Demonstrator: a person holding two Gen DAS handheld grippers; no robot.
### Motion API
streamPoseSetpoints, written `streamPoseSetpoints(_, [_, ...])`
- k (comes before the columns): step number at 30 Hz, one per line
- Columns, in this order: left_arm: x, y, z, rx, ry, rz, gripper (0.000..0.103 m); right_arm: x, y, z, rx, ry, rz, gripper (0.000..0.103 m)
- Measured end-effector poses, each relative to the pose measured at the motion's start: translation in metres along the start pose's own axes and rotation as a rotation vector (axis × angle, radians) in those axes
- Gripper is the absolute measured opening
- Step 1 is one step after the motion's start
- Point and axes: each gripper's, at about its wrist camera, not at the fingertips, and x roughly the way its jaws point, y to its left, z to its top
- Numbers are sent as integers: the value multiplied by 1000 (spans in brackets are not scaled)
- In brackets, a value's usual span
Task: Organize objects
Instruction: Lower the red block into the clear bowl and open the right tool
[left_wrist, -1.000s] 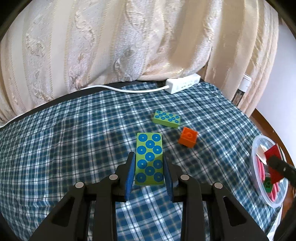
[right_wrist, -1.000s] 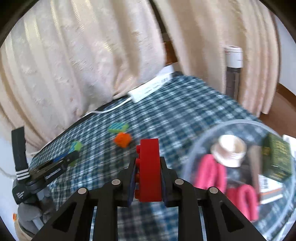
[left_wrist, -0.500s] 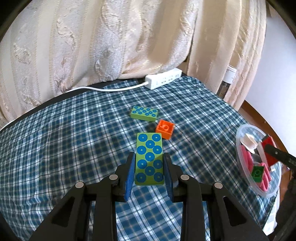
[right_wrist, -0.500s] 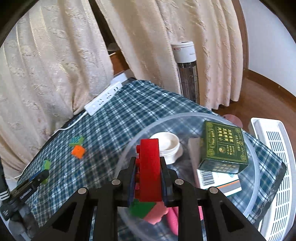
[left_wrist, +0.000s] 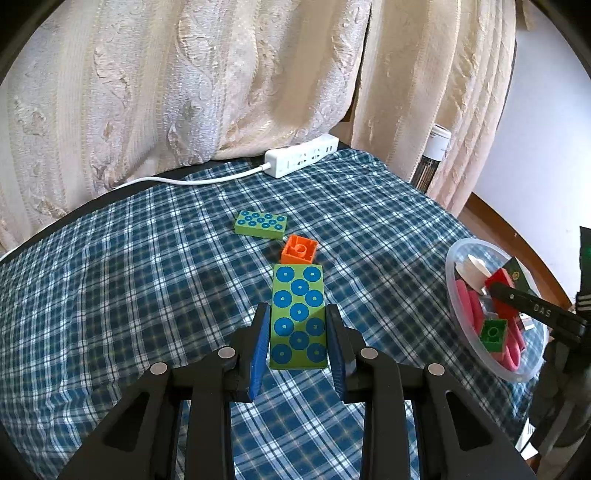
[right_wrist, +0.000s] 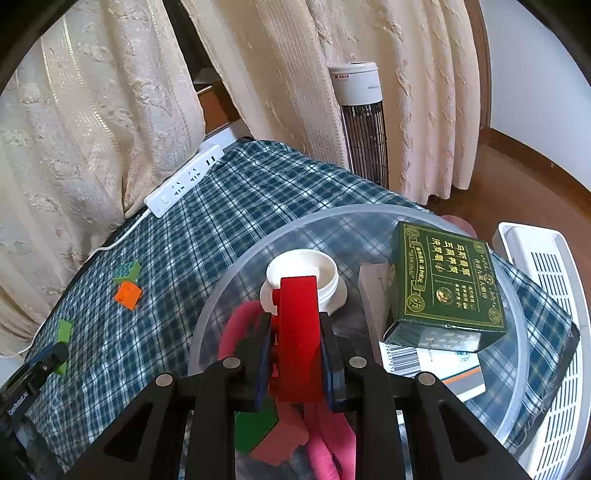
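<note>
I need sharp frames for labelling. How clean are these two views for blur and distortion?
Left wrist: sharp, though the fisheye bows the plaid tablecloth and darkens the corners. Right wrist: sharp too, print on the green box readable; the clear bowl's rim looks stretched.

I'm seeing cream patterned curtains (right_wrist: 92, 122) hanging behind the blue plaid-covered counter (left_wrist: 110, 295), daylight glowing through; a white tower heater (right_wrist: 364, 122) is standing on brown wooden floor (right_wrist: 517, 177).

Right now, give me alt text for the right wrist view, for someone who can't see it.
The right gripper holds a red brick upright over a clear round bowl containing a green box, a white cap and pink pieces. Two loose bricks lie farther left on the blue plaid tablecloth.
</note>
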Motion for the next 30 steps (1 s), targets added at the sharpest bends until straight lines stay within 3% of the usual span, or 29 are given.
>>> streamPoseSetpoints(16, [-1,-5,-2,10,4,-7,30,16,-1,3,9,32,0,24])
streamPoseSetpoints(18, [-1,-6,-2,10,4,-7,30,14,-4,3,23,32,9,29])
streamPoseSetpoints(20, [-1,-6,-2,10,5,-7,30,9,-6,3,40,22,20,40])
streamPoseSetpoints(30, [1,-19,-8,34,5,-4,30,-18,-12,-2,61,-51,34,42])
